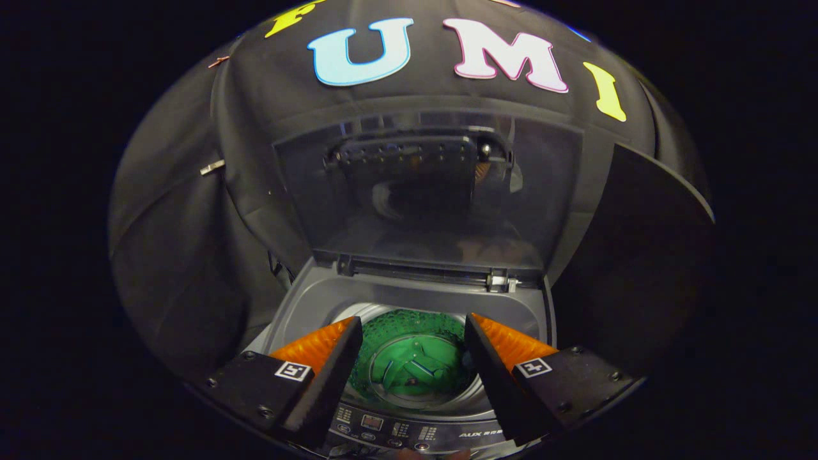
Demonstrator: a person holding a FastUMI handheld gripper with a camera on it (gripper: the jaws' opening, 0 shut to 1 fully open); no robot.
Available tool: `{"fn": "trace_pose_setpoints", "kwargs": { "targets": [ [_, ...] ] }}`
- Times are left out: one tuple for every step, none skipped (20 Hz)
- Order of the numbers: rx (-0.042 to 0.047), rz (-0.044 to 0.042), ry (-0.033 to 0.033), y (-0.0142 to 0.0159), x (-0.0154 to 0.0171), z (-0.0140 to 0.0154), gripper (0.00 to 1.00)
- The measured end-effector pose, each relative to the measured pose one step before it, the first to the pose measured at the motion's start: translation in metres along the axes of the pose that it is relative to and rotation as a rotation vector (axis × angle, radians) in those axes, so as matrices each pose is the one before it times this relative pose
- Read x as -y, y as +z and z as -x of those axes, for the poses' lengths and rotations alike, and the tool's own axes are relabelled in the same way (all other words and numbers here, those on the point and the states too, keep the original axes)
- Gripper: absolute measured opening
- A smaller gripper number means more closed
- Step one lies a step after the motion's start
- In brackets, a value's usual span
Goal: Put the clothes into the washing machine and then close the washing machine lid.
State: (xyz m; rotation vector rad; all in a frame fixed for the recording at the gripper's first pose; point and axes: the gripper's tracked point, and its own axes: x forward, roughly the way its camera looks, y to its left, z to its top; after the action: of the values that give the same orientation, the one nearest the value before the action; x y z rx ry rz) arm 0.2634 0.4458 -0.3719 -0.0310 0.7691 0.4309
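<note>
Spread wide and empty, tool (412, 326) hovers above washing machine's (307, 306) open drum (412, 367), lid (428, 191) upright.

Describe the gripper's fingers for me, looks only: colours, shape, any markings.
The gripper has two wedge-shaped fingers with ribbed orange outer faces and flat black inner pads, tapering toward the tips. Each sits on a black block fastened with small screws, and each block carries a small square black-and-white marker tag. No cables are visible.

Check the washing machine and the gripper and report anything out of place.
Nothing stands out. The washing machine lid stands upright and open, the green-lit drum lies below, and the gripper hangs open above it, holding nothing.
</note>
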Motion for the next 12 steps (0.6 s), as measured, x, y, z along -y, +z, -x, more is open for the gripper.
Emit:
{"fn": "trace_pose_setpoints", "kwargs": {
  "targets": [
    [0.02819, -0.00397, 0.00386, 0.00934, -0.00167, 0.00924, 1.0],
    [0.02887, -0.00349, 0.00476, 0.0096, -0.00136, 0.00781, 1.0],
    [0.0299, -0.00189, 0.00856, 0.01054, -0.00263, 0.00931, 1.0],
    [0.03055, -0.00164, 0.00767, 0.01021, -0.00284, 0.00905, 1.0],
    [0.03326, -0.00003, 0.00535, 0.01105, -0.00103, 0.00838, 1.0],
    [0.03389, -0.0021, 0.00083, 0.01074, -0.0003, 0.00772, 1.0],
    [0.02984, 0.00027, -0.0004, 0.01063, -0.00044, 0.00719, 1.0],
    [0.02143, -0.00173, -0.00153, 0.00675, -0.00041, 0.00546, 1.0],
    [0.01737, -0.0011, 0.01079, 0.01053, -0.00415, 0.00431, 1.0],
    [0.01653, -0.00192, 0.00592, 0.01013, -0.00172, 0.00398, 1.0],
    [0.0155, 0.00058, 0.00518, 0.0114, -0.00204, 0.00365, 1.0],
    [0.02292, 0.00278, 0.00666, 0.01275, -0.0043, 0.00531, 1.0]
  ]
}}
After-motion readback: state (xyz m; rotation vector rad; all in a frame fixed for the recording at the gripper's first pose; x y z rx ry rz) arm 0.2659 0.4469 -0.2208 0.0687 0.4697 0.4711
